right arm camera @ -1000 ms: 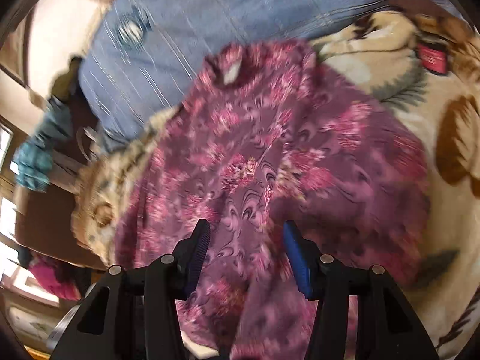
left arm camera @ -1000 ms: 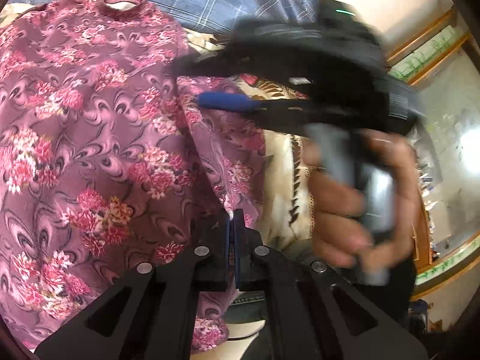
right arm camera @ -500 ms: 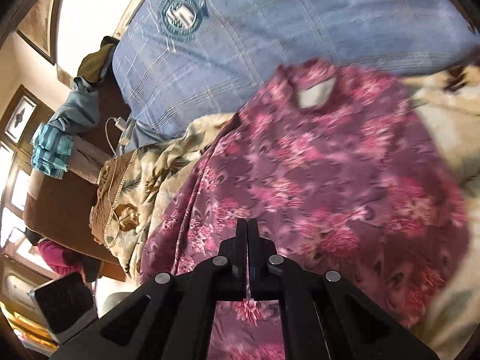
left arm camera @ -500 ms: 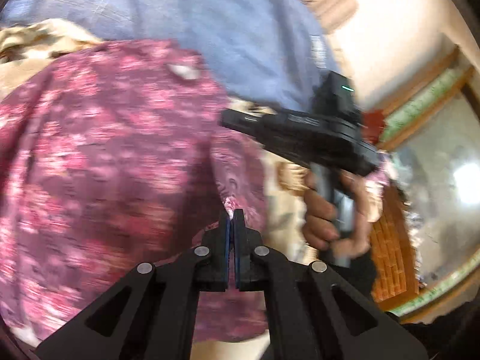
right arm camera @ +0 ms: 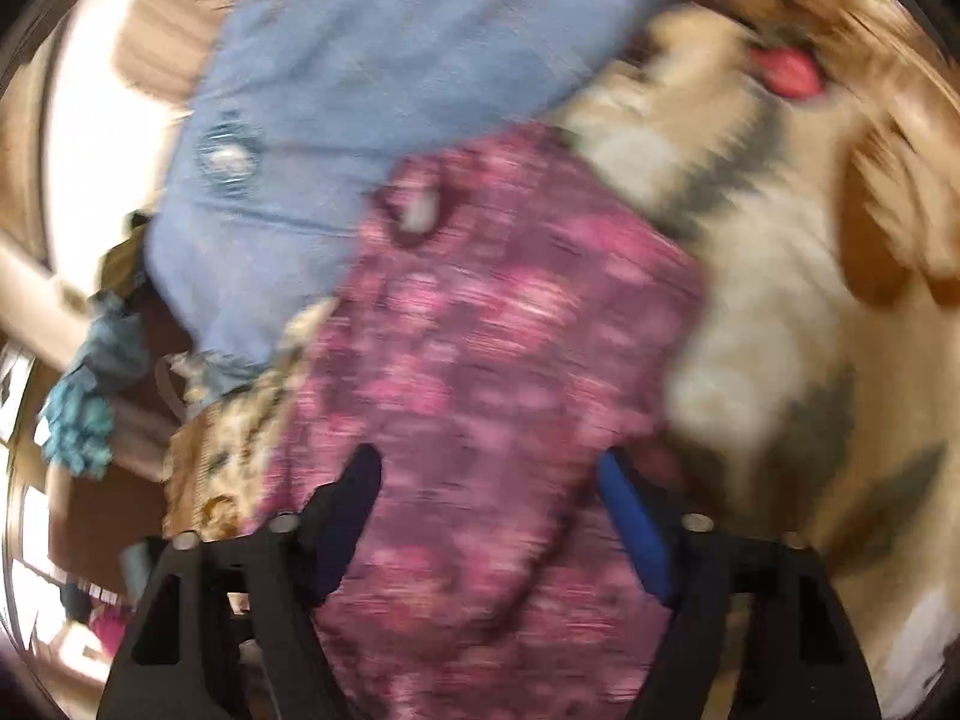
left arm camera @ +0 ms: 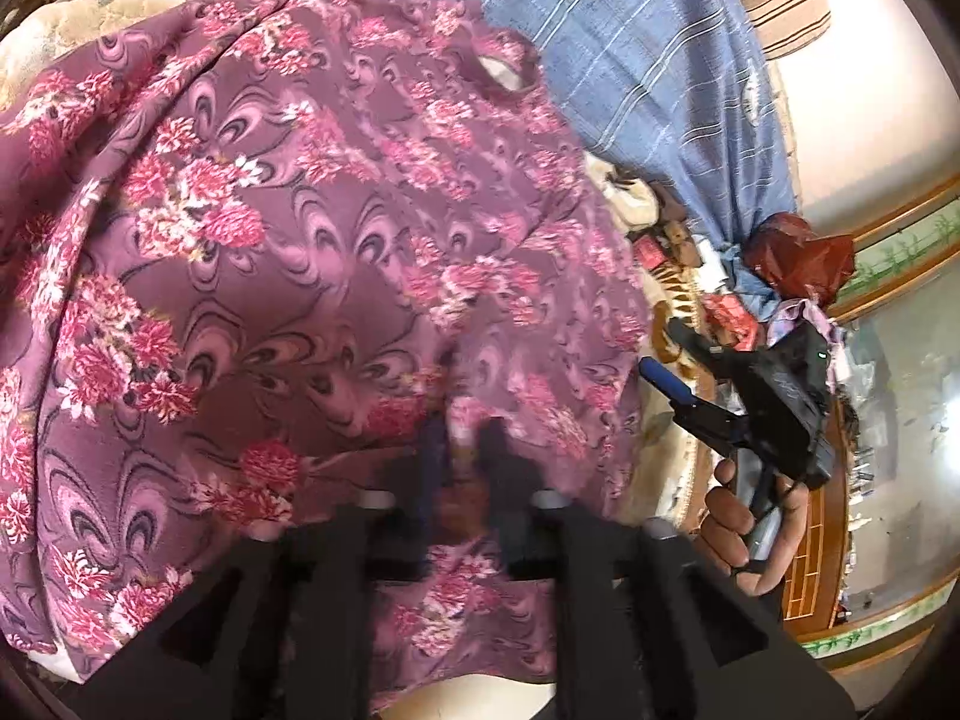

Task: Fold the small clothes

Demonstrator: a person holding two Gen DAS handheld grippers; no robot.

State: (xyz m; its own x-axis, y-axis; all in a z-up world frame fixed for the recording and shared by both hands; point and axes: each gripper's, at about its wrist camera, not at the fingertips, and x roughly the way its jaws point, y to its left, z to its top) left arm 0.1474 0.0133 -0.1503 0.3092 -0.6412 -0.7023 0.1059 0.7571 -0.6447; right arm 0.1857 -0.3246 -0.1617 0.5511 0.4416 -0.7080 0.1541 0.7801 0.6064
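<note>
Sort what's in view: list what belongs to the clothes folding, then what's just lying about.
Part of the job:
floral top
left gripper, jaws opening
right gripper, jaws opening

Just lying about:
blue striped cloth
beige patterned blanket
red bag
teal cloth

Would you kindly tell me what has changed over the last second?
Both claws let go: the left claw, shut on the floral garment before, is opening, and the right claw is opening again after pinching. The garment stays spread on the blanket.
</note>
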